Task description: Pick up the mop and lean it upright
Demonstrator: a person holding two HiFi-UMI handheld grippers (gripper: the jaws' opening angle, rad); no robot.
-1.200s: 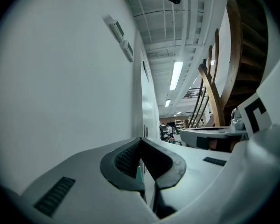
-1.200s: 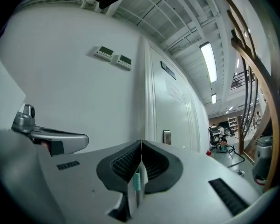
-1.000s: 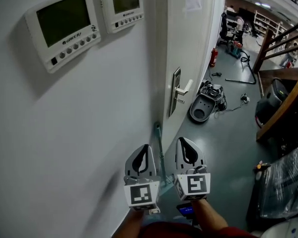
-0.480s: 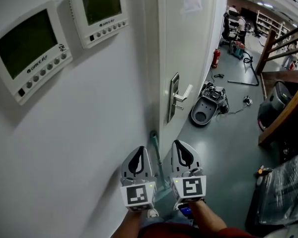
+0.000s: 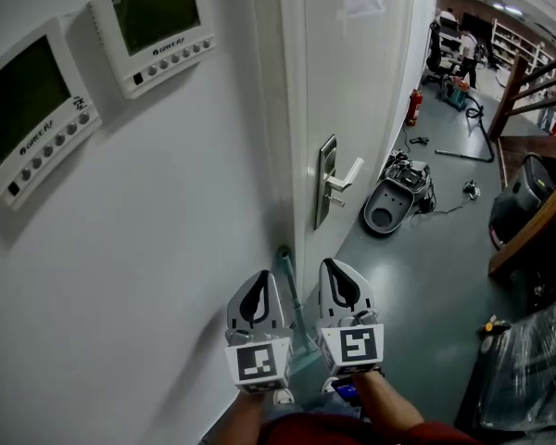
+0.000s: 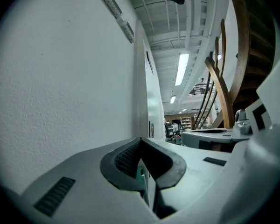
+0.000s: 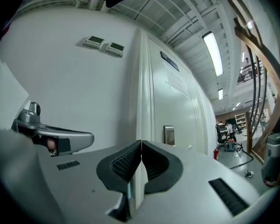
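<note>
- Slim teal mop handle (image 5: 293,293), close to upright, top end at the corner where the wall (image 5: 148,267) meets the door frame (image 5: 292,156), running down between the two grippers; mop head out of sight below them.
- Jaws of the left gripper (image 6: 140,138) closed, dark pads meeting at the tips; a teal sliver with a small hole visible in the hollow under the tips, seemingly not pinched, though no telling for sure.
- Jaws of the right gripper (image 7: 141,143) closed tip to tip, nothing gripped; just beside the handle on its door side.
- Handling, judged by looks: probably light and stiff along the shaft, smooth and rather slippery, bottom-heavy if the head is wet; prone to sliding sideways along the painted wall or tipping toward the door.
- Best hold, most likely: mid-shaft or a little above, pads square across the tube, firm squeeze against twisting; second gripper lower down for steadying.
- Materials and shapes: matt, finely grained white wall; smooth white door (image 5: 352,109) with a metal plate and lever (image 5: 341,172); smooth grey-green floor (image 5: 417,276); grippers of pale grey moulded plastic, rounded and tapering, with black rubbery pads in a fine grid; two boxy white control panels (image 5: 157,31) with dark screens and button rows high on the wall.
</note>
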